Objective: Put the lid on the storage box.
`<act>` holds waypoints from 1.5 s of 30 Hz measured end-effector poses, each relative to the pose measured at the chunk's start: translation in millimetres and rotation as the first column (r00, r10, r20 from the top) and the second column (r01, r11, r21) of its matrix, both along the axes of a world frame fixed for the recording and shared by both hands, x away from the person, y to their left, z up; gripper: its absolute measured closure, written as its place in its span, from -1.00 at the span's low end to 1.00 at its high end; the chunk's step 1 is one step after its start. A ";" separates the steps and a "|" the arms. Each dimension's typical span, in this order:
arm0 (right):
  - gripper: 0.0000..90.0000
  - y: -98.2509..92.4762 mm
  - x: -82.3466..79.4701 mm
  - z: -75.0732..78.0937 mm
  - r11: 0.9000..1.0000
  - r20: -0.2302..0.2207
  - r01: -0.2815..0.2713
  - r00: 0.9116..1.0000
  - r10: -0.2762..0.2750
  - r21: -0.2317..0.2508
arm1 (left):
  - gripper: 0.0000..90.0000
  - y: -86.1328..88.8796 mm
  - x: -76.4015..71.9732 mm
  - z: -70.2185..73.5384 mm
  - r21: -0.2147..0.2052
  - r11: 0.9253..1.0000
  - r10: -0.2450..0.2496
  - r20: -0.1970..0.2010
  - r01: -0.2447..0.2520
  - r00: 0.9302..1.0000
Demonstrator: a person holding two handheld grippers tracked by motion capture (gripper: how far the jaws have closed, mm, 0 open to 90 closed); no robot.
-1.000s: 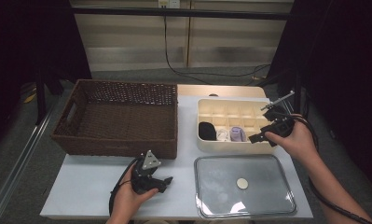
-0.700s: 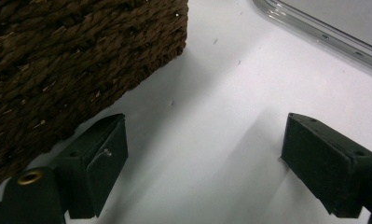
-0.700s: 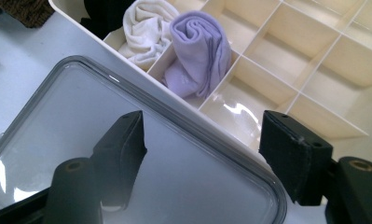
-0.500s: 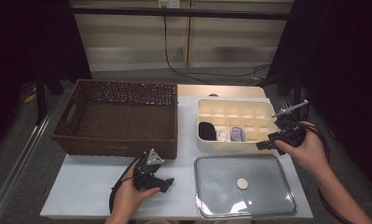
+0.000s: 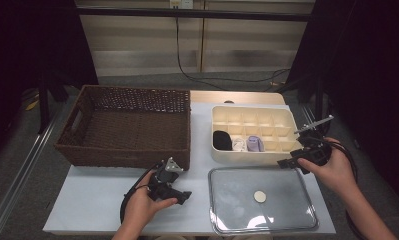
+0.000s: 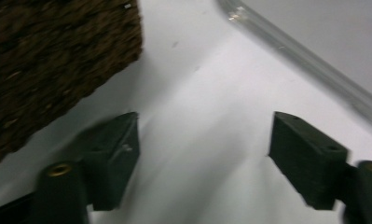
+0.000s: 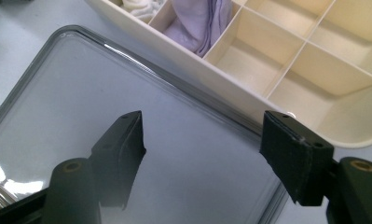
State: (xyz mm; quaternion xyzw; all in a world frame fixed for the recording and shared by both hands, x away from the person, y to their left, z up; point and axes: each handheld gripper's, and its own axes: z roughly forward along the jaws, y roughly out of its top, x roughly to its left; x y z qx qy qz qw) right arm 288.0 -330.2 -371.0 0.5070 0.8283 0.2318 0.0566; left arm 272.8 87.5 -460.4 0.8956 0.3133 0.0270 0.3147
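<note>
My left gripper [image 5: 183,195] [image 6: 204,158] hovers low over the white table [image 5: 87,205], just in front of the woven basket's [image 5: 127,125] near right corner [image 6: 48,60]. Its jaws have just been closing a little; they stand open with nothing between them. My right gripper [image 5: 288,163] [image 7: 202,144] is open above the far right corner of the clear lid [image 5: 237,210] [image 7: 58,102], beside the front wall of the cream divided box [image 5: 252,156] [image 7: 314,70]. Nothing is between its jaws. The box holds a black item [image 5: 221,140], a white cloth [image 5: 238,145] and a lilac cloth [image 5: 254,144] [image 7: 197,23].
A small round disc [image 5: 259,196] sits at the lid's middle. The lid's rim [image 6: 305,56] runs to the right of my left gripper. The basket fills the table's far left. Dark floor and cables lie beyond the table's far edge.
My right gripper has come away from over the box's front right compartments, toward the near side and right, to the lid's corner. The left gripper has shifted only slightly.
</note>
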 end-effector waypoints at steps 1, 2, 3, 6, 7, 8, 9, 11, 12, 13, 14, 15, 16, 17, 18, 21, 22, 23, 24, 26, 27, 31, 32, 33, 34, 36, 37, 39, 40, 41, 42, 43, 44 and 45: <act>-0.33 -0.2 -0.4 -1.0 1.000 0.004 -0.006 1.000 0.006 -0.002 | -0.38 -1.3 -0.2 1.3 -0.006 1.000 -0.001 -0.005 0.001 1.000; -0.33 0.4 -1.4 -1.6 1.000 0.000 -0.002 1.000 0.002 -0.004 | -0.38 -2.5 -0.4 2.8 -0.003 1.000 0.000 -0.004 0.000 1.000; -0.33 0.1 -2.1 -2.7 1.000 0.005 -0.008 1.000 0.008 -0.008 | -0.38 -3.8 -0.1 3.7 -0.012 1.000 -0.007 -0.005 0.007 1.000; -0.33 -0.4 -4.4 -5.2 1.000 -0.001 -0.005 1.000 0.005 -0.009 | -0.36 -6.6 1.0 5.9 -0.022 1.000 0.002 -0.044 -0.003 0.999; -0.33 -1.0 -5.1 -6.2 1.000 -0.001 -0.007 1.000 0.007 -0.012 | -0.35 -7.2 1.4 6.5 -0.021 1.000 -0.003 -0.052 0.001 0.999; -0.33 -0.8 -5.9 -6.9 1.000 -0.005 -0.004 1.000 0.004 -0.011 | -0.35 -8.4 1.4 6.8 -0.021 1.000 0.002 -0.057 -0.003 0.998; -0.33 -1.1 -6.6 -7.8 1.000 -0.004 -0.006 1.000 0.006 -0.014 | -0.35 -9.6 1.6 6.8 -0.024 1.000 0.002 -0.068 -0.004 0.998; -0.34 -2.3 -7.9 -9.3 1.000 -0.004 -0.001 1.000 0.001 -0.017 | -0.35 -11.8 1.9 7.1 -0.023 1.000 0.006 -0.086 -0.008 0.996; -0.34 -3.0 -8.3 -10.2 1.000 -0.002 0.002 1.000 -0.002 -0.021 | -0.32 -12.5 2.6 7.5 -0.022 1.000 0.000 -0.097 -0.003 0.995; -0.35 -3.5 -9.0 -10.9 1.000 -0.004 0.006 1.000 -0.006 -0.019 | -0.29 -13.6 2.6 7.8 -0.027 1.000 0.004 -0.110 -0.007 0.994; -0.35 -4.3 -9.6 -11.5 1.000 -0.008 0.005 1.000 -0.005 -0.023 | -0.28 -14.8 3.2 8.3 -0.031 1.000 0.002 -0.111 -0.005 0.994; -0.35 -4.5 -10.5 -12.2 1.000 -0.011 0.011 1.000 -0.011 -0.021 | -0.27 -15.7 3.5 9.5 -0.024 1.000 0.000 -0.119 -0.003 0.993; -0.35 -5.1 -11.0 -13.5 1.000 -0.008 0.008 1.000 -0.008 -0.027 | -0.21 -16.3 4.4 10.1 -0.028 1.000 -0.007 -0.138 0.004 0.990; -0.35 -5.7 -11.5 -14.5 1.000 -0.014 0.008 1.000 -0.009 -0.027 | -0.19 -18.0 4.0 10.7 -0.038 0.999 0.007 -0.155 -0.013 0.988; -0.35 -6.6 -11.9 -16.0 0.999 -0.014 0.013 1.000 -0.013 -0.030 | -0.19 -19.8 4.1 11.0 -0.047 0.999 0.005 -0.163 -0.012 0.987; -0.33 -9.0 -13.1 -20.3 0.999 -0.028 0.017 0.999 -0.018 -0.029 | -0.17 -23.7 4.2 12.1 -0.040 0.999 0.008 -0.188 -0.016 0.982; -0.32 -9.3 -14.2 -22.3 0.999 -0.037 0.028 0.999 -0.029 -0.029 | -0.14 -24.7 4.3 12.1 -0.042 0.999 0.013 -0.204 -0.022 0.979; -0.32 -9.8 -14.4 -23.6 0.999 -0.038 0.029 0.999 -0.030 -0.026 | -0.13 -26.8 4.1 12.2 -0.052 0.998 0.018 -0.230 -0.030 0.973; -0.31 -11.3 -15.2 -26.0 0.999 -0.043 0.026 0.999 -0.028 -0.028 | -0.13 -27.4 4.0 12.5 -0.048 0.998 0.018 -0.232 -0.030 0.973; -0.31 -11.8 -16.7 -27.1 0.999 -0.055 0.043 0.998 -0.045 -0.025 | -0.10 -29.1 4.4 13.4 -0.047 0.998 0.026 -0.250 -0.039 0.968; -0.30 -12.4 -17.4 -28.6 0.999 -0.050 0.043 0.998 -0.044 -0.025 | -0.09 -30.3 4.4 13.8 -0.050 0.998 0.027 -0.257 -0.041 0.966; -0.29 -15.3 -19.3 -32.3 0.998 -0.059 0.055 0.997 -0.056 -0.030 | -0.07 -33.9 5.0 13.6 -0.052 0.998 0.028 -0.272 -0.044 0.962; -0.29 -15.8 -20.0 -33.0 0.998 -0.064 0.060 0.996 -0.062 -0.030 | -0.06 -34.5 5.2 13.5 -0.049 0.998 0.029 -0.279 -0.044 0.960; -0.28 -16.6 -20.5 -34.0 0.997 -0.068 0.066 0.995 -0.068 -0.028 | -0.06 -35.3 5.4 13.3 -0.047 0.998 0.031 -0.283 -0.046 0.959; -0.28 -17.5 -21.0 -35.7 0.997 -0.066 0.067 0.995 -0.068 -0.026 | -0.06 -35.6 5.6 13.3 -0.050 0.998 0.033 -0.289 -0.049 0.957; -0.27 -19.3 -21.8 -37.0 0.997 -0.075 0.066 0.995 -0.068 -0.028 | -0.05 -36.7 6.1 13.2 -0.062 0.996 0.037 -0.299 -0.057 0.954; -0.27 -19.8 -22.5 -37.6 0.997 -0.079 0.070 0.994 -0.072 -0.029 | -0.04 -36.9 6.6 13.6 -0.059 0.997 0.033 -0.304 -0.053 0.952; -0.26 -21.1 -23.5 -39.6 0.997 -0.077 0.077 0.994 -0.079 -0.025 | -0.04 -38.1 6.7 13.1 -0.069 0.996 0.037 -0.307 -0.061 0.951; -0.25 -22.2 -24.1 -39.8 0.997 -0.088 0.074 0.993 -0.076 -0.028 | -0.04 -39.0 6.6 12.9 -0.073 0.995 0.039 -0.311 -0.065 0.949; -0.25 -22.6 -24.5 -41.1 0.997 -0.084 0.077 0.993 -0.079 -0.025 | -0.04 -39.6 6.8 12.8 -0.075 0.995 0.038 -0.311 -0.064 0.950; -0.25 -22.8 -25.1 -41.9 0.996 -0.087 0.082 0.993 -0.084 -0.024 | -0.04 -40.3 7.0 13.0 -0.072 0.995 0.040 -0.312 -0.066 0.949; -0.25 -22.9 -25.5 -42.9 0.996 -0.092 0.086 0.992 -0.088 -0.025 | -0.04 -41.3 6.8 12.7 -0.074 0.995 0.043 -0.312 -0.070 0.949; -0.24 -23.7 -25.9 -44.0 0.996 -0.094 0.082 0.992 -0.085 -0.030 | -0.04 -42.3 6.5 12.5 -0.075 0.995 0.046 -0.315 -0.073 0.948; -0.24 -24.3 -26.6 -45.1 0.996 -0.093 0.081 0.992 -0.084 -0.030 | -0.03 -43.5 6.3 12.7 -0.076 0.994 0.044 -0.320 -0.073 0.946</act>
